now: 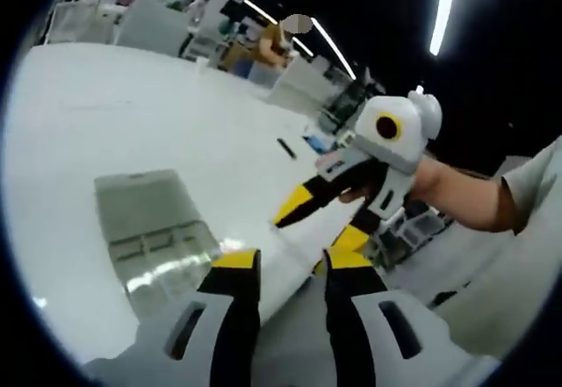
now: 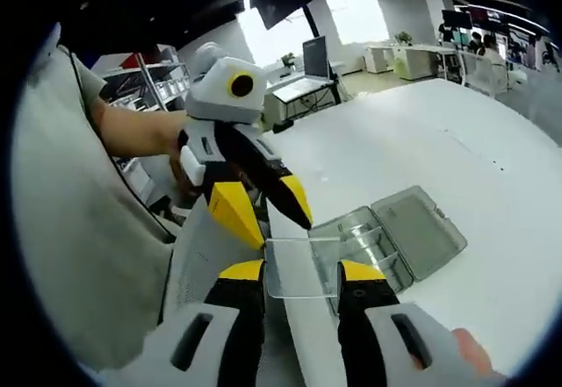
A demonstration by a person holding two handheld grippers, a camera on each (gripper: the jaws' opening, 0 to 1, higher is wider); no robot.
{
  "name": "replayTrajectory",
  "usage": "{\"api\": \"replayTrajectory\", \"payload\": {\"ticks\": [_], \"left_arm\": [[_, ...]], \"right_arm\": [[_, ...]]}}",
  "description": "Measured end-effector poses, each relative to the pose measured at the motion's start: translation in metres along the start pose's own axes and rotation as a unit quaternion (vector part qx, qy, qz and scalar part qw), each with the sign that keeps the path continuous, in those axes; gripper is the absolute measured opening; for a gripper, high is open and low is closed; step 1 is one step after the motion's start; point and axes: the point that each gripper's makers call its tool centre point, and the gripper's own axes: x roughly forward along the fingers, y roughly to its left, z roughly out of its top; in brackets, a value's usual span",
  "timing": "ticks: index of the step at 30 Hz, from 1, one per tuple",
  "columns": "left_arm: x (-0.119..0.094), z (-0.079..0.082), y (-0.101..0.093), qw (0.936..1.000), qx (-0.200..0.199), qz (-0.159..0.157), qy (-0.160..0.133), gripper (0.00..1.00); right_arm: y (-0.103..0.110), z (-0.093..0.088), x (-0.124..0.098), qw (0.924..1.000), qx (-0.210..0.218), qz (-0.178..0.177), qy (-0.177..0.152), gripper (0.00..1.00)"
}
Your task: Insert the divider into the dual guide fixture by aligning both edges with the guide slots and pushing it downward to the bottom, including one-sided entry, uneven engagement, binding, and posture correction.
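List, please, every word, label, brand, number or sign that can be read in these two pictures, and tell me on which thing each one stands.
No text can be read in either view.
Clear compartment box: no label visible.
Transparent divider between the right hand-held gripper's jaws: plain, no marking.
Left hand-held gripper: yellow and black only, no lettering.
Background shelves and desks: any signs there are too small and blurred to read.

Grippers: two are seen, the left gripper (image 2: 263,203) and the right gripper (image 2: 301,275).
Dividers: one clear divider (image 2: 300,266) is counted.
Boxes: one clear box (image 2: 391,238) with an opened lid (image 2: 423,227) is counted.
Tables: one white table (image 2: 439,141) is seen.
Bare forearms: one forearm (image 2: 140,132) is seen.
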Motion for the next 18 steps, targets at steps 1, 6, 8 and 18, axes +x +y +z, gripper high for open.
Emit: {"api": "replayTrajectory", "payload": {"ticks": [1, 6, 8, 18], "left_arm": [[-0.0001, -0.0001, 0.0004, 1.0, -0.007, 0.0, 0.002, 0.24], [-0.0001, -0.0016, 0.0022, 0.9995, -0.031, 0.002, 0.01, 0.19], [0.0001, -0.0018, 0.0019, 0.9991, -0.041, -0.001, 0.011, 0.15], [0.0023, -0.0088, 0.005, 0.9976, -0.064, 0.002, 0.027, 0.12]], "right_arm": [[-0.0001, -0.0008, 0.0007, 0.9999, -0.009, -0.004, 0.004, 0.27], [0.0039, 0.0023, 0.0021, 0.9994, -0.032, -0.009, 0.009, 0.27], [0.0025, 0.0018, 0.0021, 0.9978, -0.06, -0.018, 0.022, 0.27], [0.0092, 0.006, 0.0069, 0.9928, -0.111, -0.027, 0.036, 0.27]]}}
